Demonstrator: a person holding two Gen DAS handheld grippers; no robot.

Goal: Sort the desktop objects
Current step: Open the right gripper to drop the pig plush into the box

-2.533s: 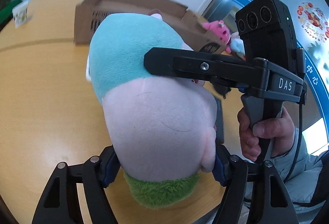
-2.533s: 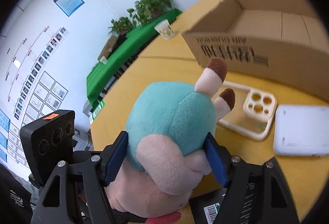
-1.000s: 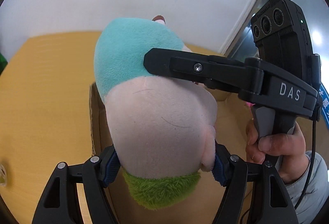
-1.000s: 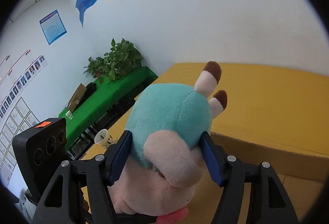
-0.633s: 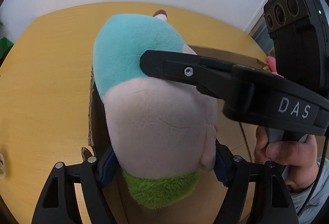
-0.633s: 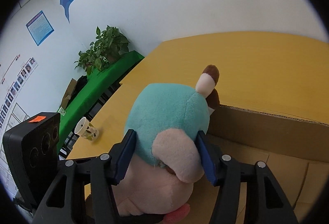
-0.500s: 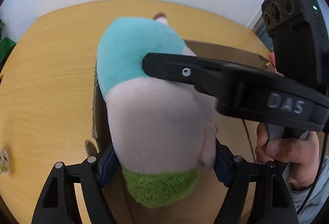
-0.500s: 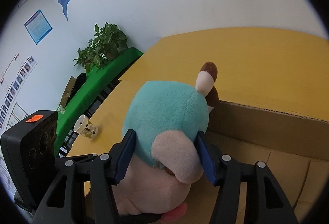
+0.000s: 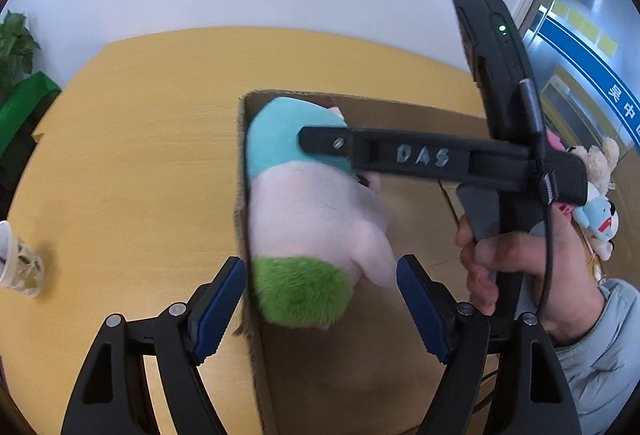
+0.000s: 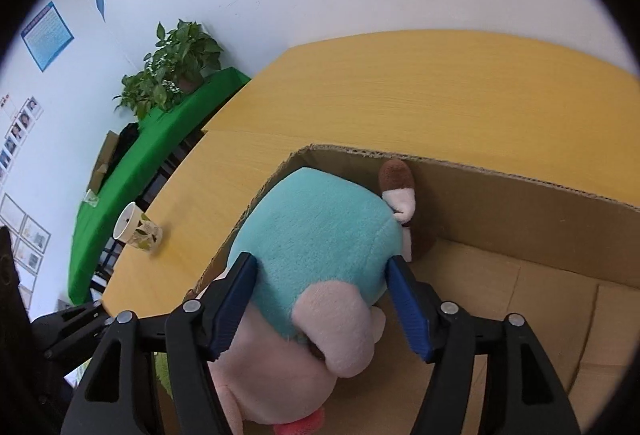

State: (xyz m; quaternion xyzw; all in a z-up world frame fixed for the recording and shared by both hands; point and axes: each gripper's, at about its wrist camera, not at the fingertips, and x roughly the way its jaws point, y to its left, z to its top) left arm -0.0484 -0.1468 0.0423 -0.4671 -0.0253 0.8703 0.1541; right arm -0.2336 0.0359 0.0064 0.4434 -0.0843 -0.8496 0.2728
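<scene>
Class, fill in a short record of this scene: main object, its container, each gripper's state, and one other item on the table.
Main object: plush toy, teal, pink and green
Container: cardboard box, toy lying in its corner
Left gripper: open, pads clear of the toy
Right gripper: jaws opening, toy's teal part between them
Other item: paper cup on the wooden table

Fuzzy cloth plush toy [image 10: 316, 231], matt corrugated cardboard box [image 10: 520, 219].

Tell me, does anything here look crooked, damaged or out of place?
Only mildly: the plush toy lies crammed into a corner of the cardboard box, its ear bent against the wall. The paper cup stands upright; nothing is spilled or broken.
</scene>
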